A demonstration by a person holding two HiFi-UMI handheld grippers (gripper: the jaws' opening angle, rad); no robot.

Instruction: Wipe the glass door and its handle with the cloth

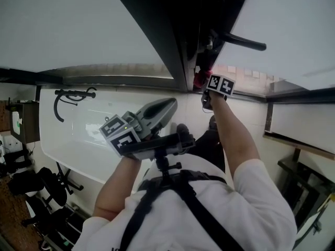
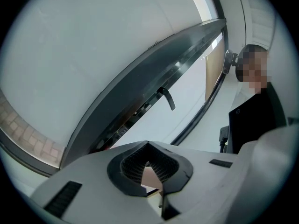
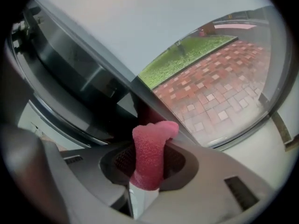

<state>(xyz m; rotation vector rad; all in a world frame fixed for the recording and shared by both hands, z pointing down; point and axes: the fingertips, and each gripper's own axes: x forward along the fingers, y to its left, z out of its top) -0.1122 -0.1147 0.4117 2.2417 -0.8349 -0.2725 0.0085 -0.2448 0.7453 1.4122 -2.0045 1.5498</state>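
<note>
Right gripper [image 3: 148, 168] clamping cloth [image 3: 152, 143], tip toward door [image 3: 219, 87]

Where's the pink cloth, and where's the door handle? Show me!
cloth [image 3: 150, 148]: right gripper view, the middle of the pink roll between the jaws.
door handle [image 1: 244, 41]: head view, midway along the black bar.

Beyond the glass door [image 3: 117, 22] you look out on red brick paving [image 3: 215, 92] and a strip of grass [image 3: 182, 57] in flat daylight. Indoors, on your left, stands a white table [image 1: 73, 135], with black office chairs [image 1: 44, 184] near its edge.
</note>
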